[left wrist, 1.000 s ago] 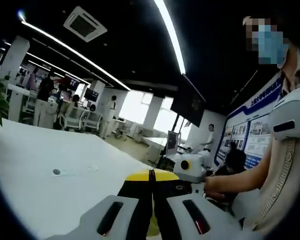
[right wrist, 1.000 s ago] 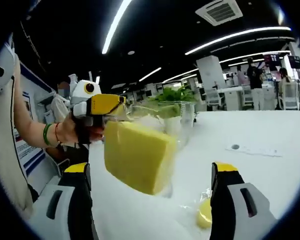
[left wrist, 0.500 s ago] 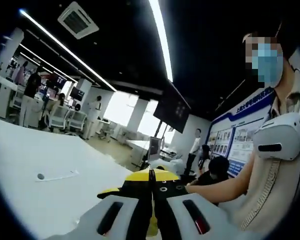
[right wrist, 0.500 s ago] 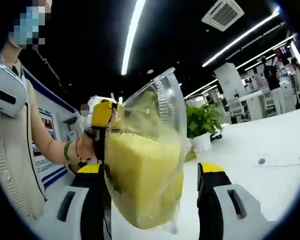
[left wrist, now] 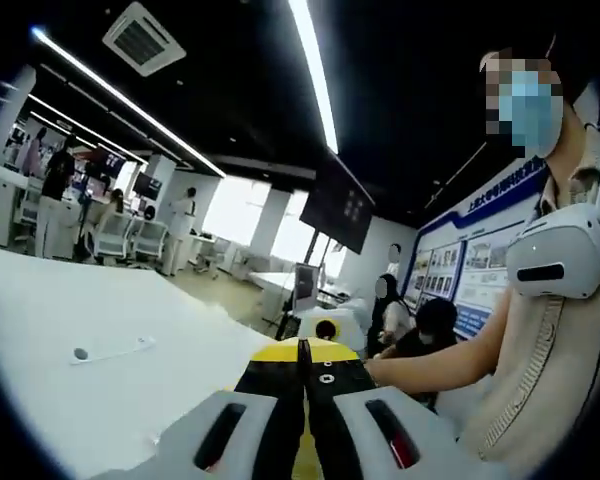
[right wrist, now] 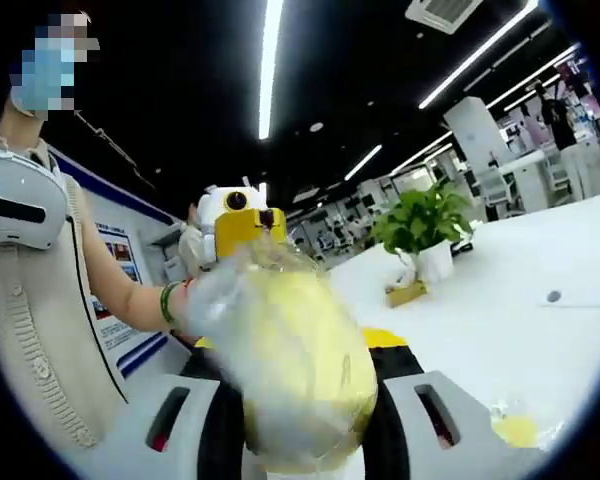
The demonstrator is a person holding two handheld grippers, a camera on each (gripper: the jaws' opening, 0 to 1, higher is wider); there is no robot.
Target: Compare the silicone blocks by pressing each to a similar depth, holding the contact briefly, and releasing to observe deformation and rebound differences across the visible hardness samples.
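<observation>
Pressing step in hand, judged from the right gripper view: soft yellow silicone block in a clear plastic bag (right wrist: 300, 375) sits squarely between the jaws of the right tongs (right wrist: 302, 395), bulging rounded above and below them, so a squeeze is on and the block is held under load. Jaws of the right tongs drawn in narrow against both sides of the block. Left tongs (right wrist: 242, 228), yellow-tipped, seen just beyond and above the block, touching or pinching the bag's upper edge; exact contact not clear. In the left gripper view, left tongs (left wrist: 302, 362) with jaws drawn together and no visible gap; a sliver of yellow low between them, what it is not told. White surface (right wrist: 500, 300) lies beyond the right tongs, well apart from the raised block; a second yellow sample in clear wrap (right wrist: 520, 430) rests on it to the right of those jaws. Next move, as a judgement: brief hold at this depth, then an even release of the right jaws to watch the rebound, with the bag kept steady by the left tongs.
</observation>
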